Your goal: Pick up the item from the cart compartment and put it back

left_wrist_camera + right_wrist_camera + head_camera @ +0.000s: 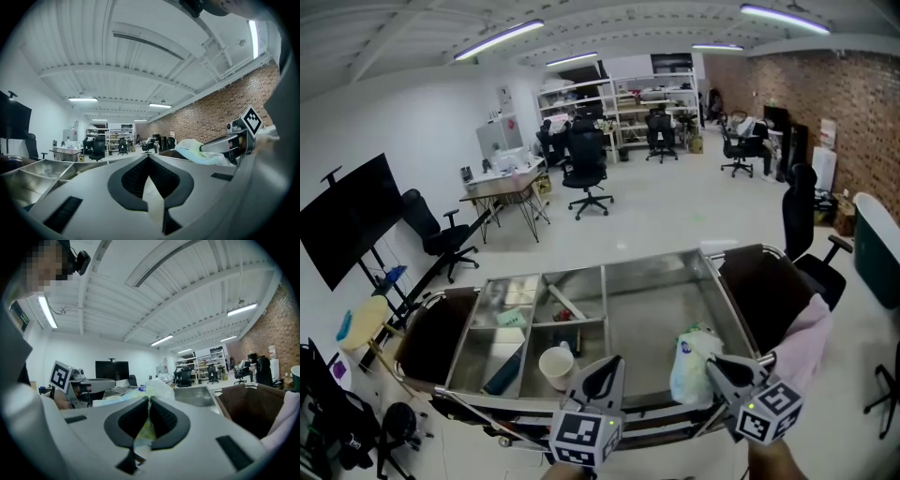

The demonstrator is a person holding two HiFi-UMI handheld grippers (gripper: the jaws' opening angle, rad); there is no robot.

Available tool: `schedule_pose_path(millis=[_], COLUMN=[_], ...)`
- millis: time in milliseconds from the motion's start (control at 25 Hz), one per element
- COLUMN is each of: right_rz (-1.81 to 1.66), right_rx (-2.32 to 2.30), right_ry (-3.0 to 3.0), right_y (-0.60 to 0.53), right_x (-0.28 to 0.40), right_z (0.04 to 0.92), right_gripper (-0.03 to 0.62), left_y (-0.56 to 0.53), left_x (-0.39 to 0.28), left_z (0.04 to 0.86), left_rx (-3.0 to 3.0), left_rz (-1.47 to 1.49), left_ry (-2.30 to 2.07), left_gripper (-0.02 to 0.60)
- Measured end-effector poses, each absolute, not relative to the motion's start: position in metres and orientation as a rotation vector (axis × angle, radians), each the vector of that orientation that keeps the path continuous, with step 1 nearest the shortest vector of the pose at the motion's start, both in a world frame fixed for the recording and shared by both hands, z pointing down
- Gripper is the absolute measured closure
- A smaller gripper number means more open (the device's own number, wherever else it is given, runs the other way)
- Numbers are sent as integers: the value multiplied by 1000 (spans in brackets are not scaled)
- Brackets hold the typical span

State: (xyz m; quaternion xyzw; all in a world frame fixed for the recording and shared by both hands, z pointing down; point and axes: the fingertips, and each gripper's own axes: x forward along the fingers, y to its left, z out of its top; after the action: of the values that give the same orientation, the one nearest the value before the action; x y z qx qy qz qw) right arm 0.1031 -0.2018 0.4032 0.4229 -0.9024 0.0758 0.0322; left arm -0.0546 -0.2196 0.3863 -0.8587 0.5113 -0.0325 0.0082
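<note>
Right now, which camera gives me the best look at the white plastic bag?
Head view: the whole white plastic bag shows over the cart's large compartment, pinched by the right claw. The left gripper view shows it side-on; the right gripper view shows only a crumpled part between its jaws.

Whitish bag (692,364), silver-grey cart (652,291)

Two hand-held grippers point level over the near edge of the cart (647,319). The left gripper (600,367) has its jaws closed tip to tip, while the right gripper (719,364) pinches a plastic bag (694,361).
</note>
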Motion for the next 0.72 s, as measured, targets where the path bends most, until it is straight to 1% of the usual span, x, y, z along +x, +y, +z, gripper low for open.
schedule_pose_path(millis=[720], right_rz=[168], right_rx=[1303], right_ry=[-2762], right_y=[-215], right_x=[103], right_z=[385], right_gripper=[568], left_y=[-220], left_x=[-59], left_z=[382], left_rx=[-2667], left_rz=[-81], left_ry=[1621], left_gripper=[581])
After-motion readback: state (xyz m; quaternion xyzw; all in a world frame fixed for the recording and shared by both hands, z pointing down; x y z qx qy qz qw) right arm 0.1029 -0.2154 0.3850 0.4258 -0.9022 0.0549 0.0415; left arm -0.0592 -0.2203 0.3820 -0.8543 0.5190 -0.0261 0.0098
